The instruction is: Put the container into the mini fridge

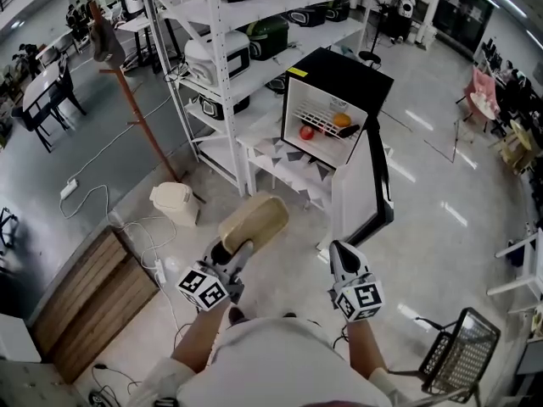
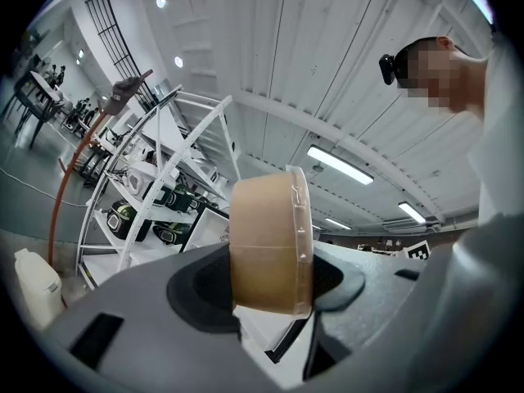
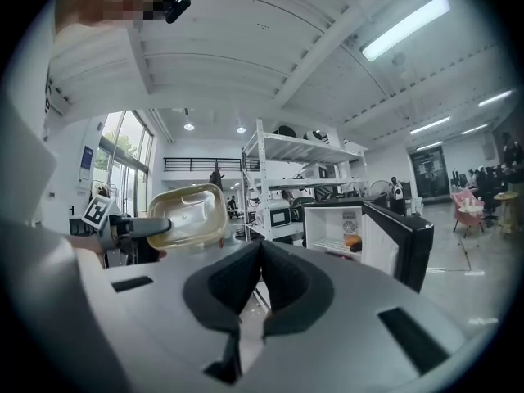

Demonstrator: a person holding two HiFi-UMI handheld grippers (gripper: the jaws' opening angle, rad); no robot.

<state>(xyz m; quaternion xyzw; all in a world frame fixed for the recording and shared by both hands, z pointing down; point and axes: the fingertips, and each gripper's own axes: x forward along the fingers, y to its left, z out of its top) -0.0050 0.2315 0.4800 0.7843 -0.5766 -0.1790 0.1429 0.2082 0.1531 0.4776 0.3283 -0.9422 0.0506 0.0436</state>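
**Status.** The container [image 1: 254,220] is not yet in the fridge [image 1: 338,81]. The left claw [image 1: 237,254] grips it by one end and holds it in the air, well apart from the fridge. The pads press on the container's base and on its lid. The right claw [image 1: 340,254] is closed, with nothing between its jaws.

**Done.** The door [image 1: 376,176] stands wide open. The container is lifted and held.

**Left.** Carry the container to the opening, set it on a free part of the wire shelf [image 1: 327,107], release it. A red fruit [image 1: 306,131] and an orange fruit [image 1: 342,120] already lie inside, so free room is limited.

**Materials and shapes.**
- Container: shallow, oblong, rounded corners. The tan body is matt and looks like paper or fibre. The lid is clear and glossy, with a raised rim; it probably flexes under pressure.
- Fridge: boxy black casing, smooth white lining.
- Bench [image 1: 284,168]: white, with a pattern of grey triangles. It carries the fridge.
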